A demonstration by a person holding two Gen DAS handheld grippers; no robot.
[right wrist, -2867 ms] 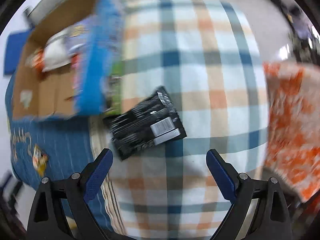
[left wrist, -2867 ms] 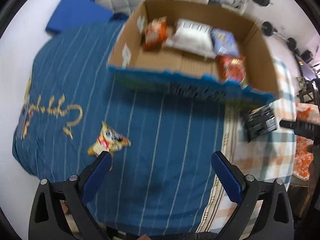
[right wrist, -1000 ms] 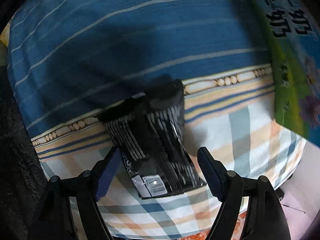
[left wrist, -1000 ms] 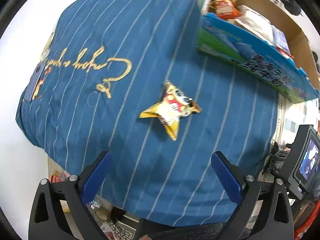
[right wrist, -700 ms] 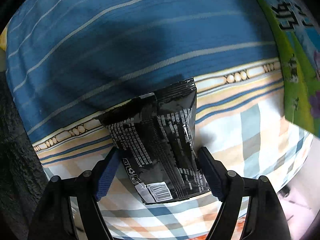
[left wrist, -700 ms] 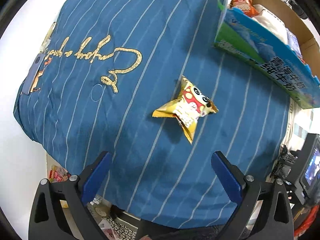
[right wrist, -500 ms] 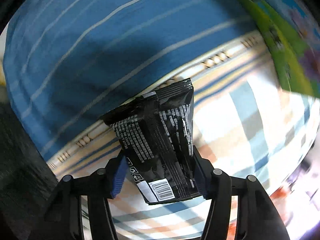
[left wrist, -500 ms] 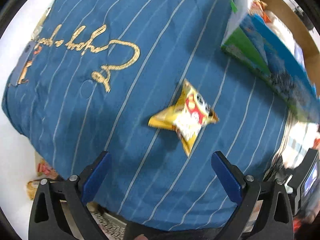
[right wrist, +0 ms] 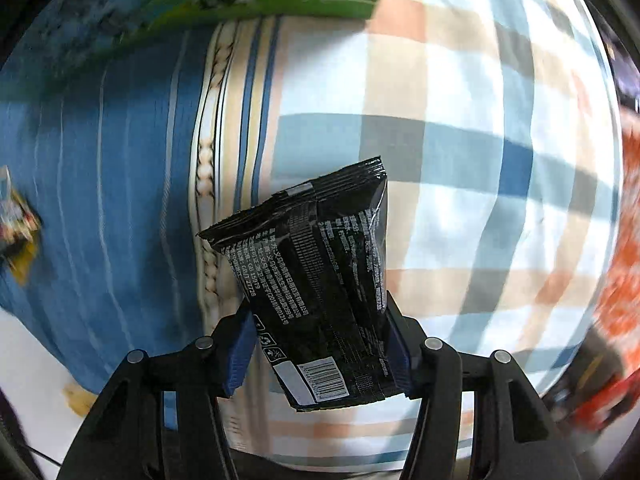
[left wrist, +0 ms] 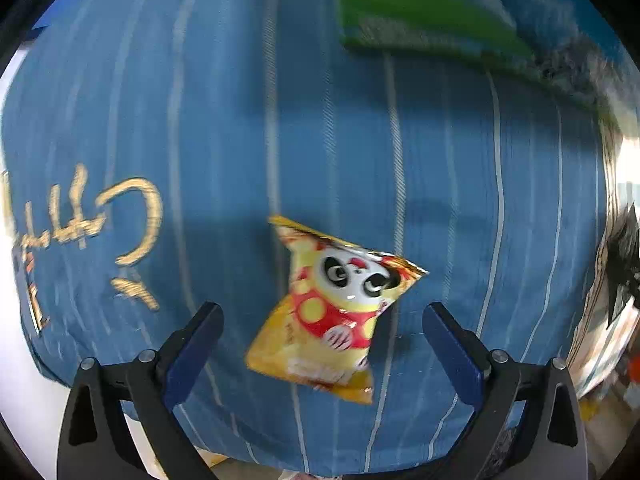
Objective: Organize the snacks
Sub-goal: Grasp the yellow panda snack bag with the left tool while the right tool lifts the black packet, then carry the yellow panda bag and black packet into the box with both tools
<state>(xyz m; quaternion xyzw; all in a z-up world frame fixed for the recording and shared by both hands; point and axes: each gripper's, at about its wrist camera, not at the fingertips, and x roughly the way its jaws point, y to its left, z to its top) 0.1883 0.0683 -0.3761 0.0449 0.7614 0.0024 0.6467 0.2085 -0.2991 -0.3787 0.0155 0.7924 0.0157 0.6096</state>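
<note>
It's a bed with two covers side by side: a blue striped blanket (left wrist: 360, 152) with gold script stitched on it, and a plaid sheet (right wrist: 460, 120) in blue, peach and white. A yellow panda snack bag (left wrist: 336, 312) lies on the blue one, and a green-and-blue printed box (left wrist: 420, 20) sits further back.

A blue pinstriped cloth (left wrist: 360, 140) with gold script at the frame's left covers the bed; a checked blanket (right wrist: 460, 120) adjoins it, with white floor (left wrist: 16, 360) lower left.
</note>
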